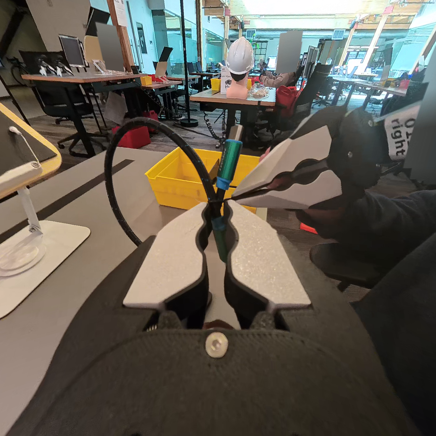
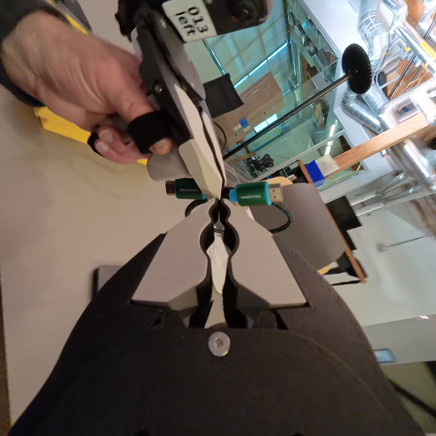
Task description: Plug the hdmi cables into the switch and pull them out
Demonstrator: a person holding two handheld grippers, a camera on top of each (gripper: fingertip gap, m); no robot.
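Progress: no switch shows in either view, and both plugs hang free in the air, so by my reading no plugging is under way right now; whether any plug-and-pull round is done cannot be told.
Stand: a white stand (image 1: 35, 236) sits on the grey table (image 1: 99, 212) at far left, unrelated to the work.
Cable: the black braided hdmi cable (image 1: 113, 179) arcs up in a loop over the table and returns to the bundle at the centre, where a thin tie seems to bind it.
Bin: a yellow bin (image 1: 179, 179) rests on the table just behind the loop.
Left gripper: the left gripper (image 1: 215, 207) has its fingers nearly closed on the bundled cable just behind a plug, clamping it.
Plugs: the lower plug (image 1: 219, 240) lies between the left fingers; the upper plug (image 1: 230, 162), green metal shell, blue collar, silver tip, points up and away.
Right gripper: the right gripper (image 2: 218, 200) has its fingers pinched narrow at the bundle, apparently on the thin tie; what it actually holds I cannot tell.
Left: finding the switch, freeing the bundle, seating a plug.
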